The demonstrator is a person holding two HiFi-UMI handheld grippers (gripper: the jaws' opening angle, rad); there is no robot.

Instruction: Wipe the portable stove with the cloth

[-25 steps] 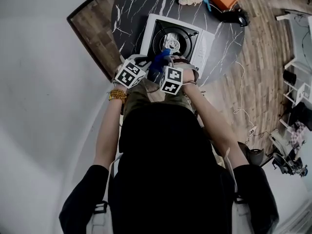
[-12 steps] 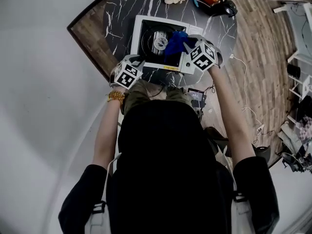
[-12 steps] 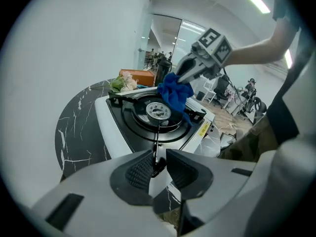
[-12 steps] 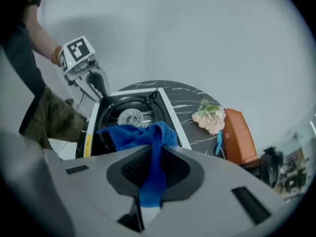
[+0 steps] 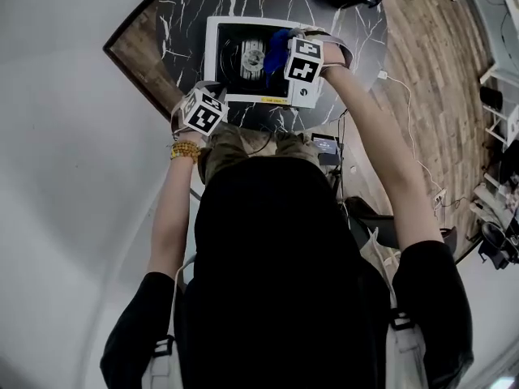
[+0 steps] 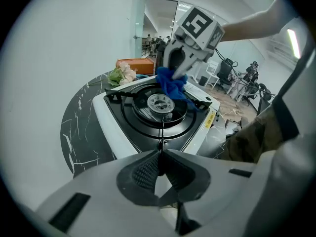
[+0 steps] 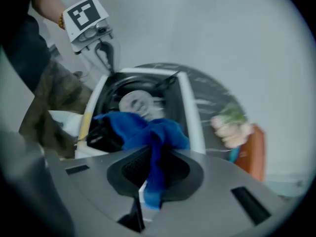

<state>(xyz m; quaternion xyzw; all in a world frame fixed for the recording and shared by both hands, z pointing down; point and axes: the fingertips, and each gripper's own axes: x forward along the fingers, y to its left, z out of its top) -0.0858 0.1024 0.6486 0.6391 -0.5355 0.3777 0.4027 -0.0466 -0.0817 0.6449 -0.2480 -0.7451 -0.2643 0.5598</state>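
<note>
Clamped between the 2 jaws of the right gripper (image 7: 153, 154): a blue cloth (image 7: 140, 125), bunched over the right part of the portable stove (image 6: 111, 122), just beside the round burner (image 6: 160, 104). Pressed together with nothing between them, after closing just now: the jaws of the left gripper (image 6: 159, 158), held near the front left corner of the stove. Under the stove, a round dark marble table (image 6: 81, 127). At the far edge of the table, behind the stove, some flowers (image 6: 122, 75) and 1 orange box (image 6: 136, 65). Around the left wrist, a string of yellow beads (image 5: 185, 150).
</note>
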